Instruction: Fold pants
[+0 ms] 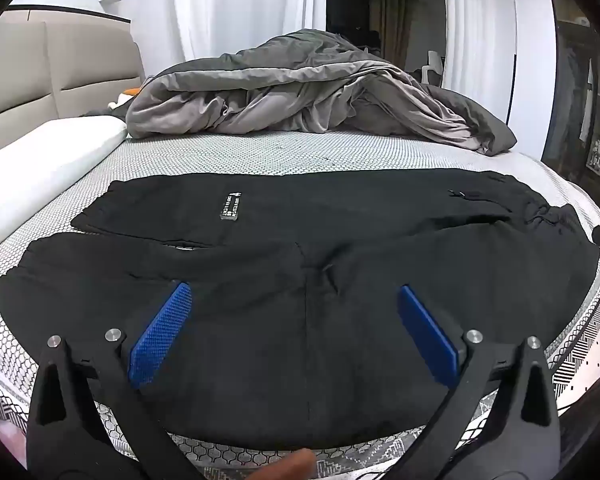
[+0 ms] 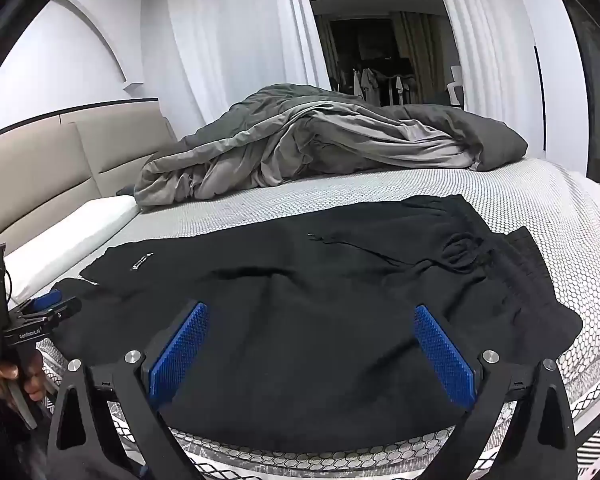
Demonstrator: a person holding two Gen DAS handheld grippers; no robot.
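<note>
Black pants lie spread flat across the bed, legs to the left, drawstring waistband to the right. One leg carries a small white label. My left gripper hovers open over the near leg, blue pads wide apart and nothing between them. My right gripper is open too, above the seat of the pants, with its blue pads spread and holding nothing. In the right wrist view the left gripper shows at the far left, held by a hand.
The mattress has a honeycomb-patterned cover. A crumpled grey duvet is heaped at the far side. A white bolster and beige headboard run along the left. White curtains and a dark doorway stand behind.
</note>
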